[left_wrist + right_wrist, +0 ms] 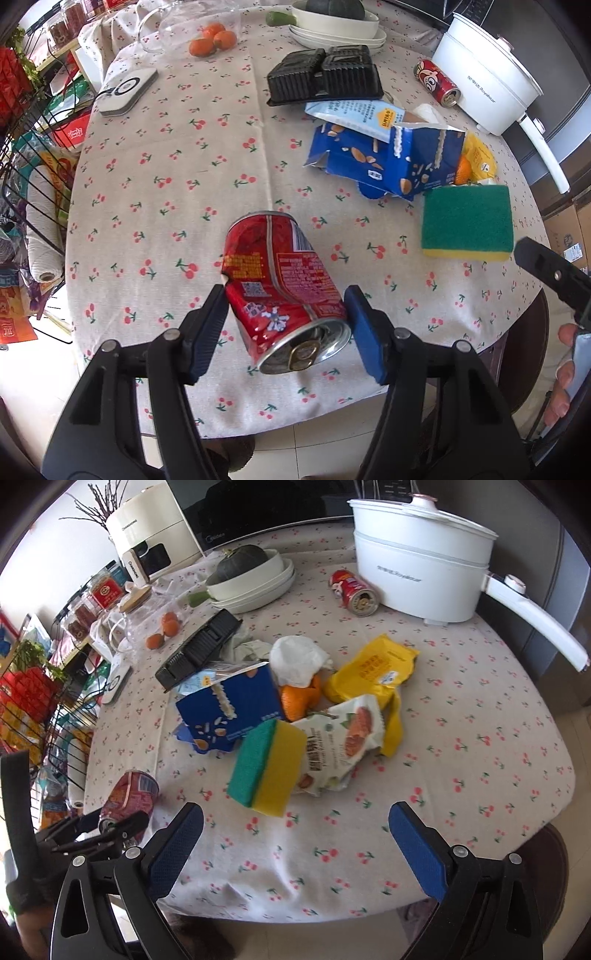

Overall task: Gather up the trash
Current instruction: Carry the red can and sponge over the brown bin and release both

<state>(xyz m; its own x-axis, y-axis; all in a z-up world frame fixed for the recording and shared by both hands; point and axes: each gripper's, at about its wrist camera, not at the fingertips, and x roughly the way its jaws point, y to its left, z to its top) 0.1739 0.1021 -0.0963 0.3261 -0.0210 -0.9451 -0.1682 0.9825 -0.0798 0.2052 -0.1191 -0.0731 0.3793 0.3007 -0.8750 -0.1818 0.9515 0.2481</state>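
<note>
A crushed red can (280,280) sits between the blue pads of my left gripper (286,301), which is shut on it near the table's front edge. In the right wrist view the same can (129,794) shows at the lower left, held by the left gripper (118,823). My right gripper (297,812) stands open over the front of the table with nothing between its fingers. Just beyond it lies a green and yellow sponge (266,764). Behind the sponge is a heap: a blue carton (229,705), a white snack bag (343,738), a yellow wrapper (373,672), a tissue (295,657) and orange peel (295,698).
A second red can (356,590) lies beside the white electric pot (417,561) at the back. A black plastic tray (199,646), stacked white bowls (258,587) with a squash, and tangerines (166,627) stand further left. A wire rack (33,155) borders the table's left side.
</note>
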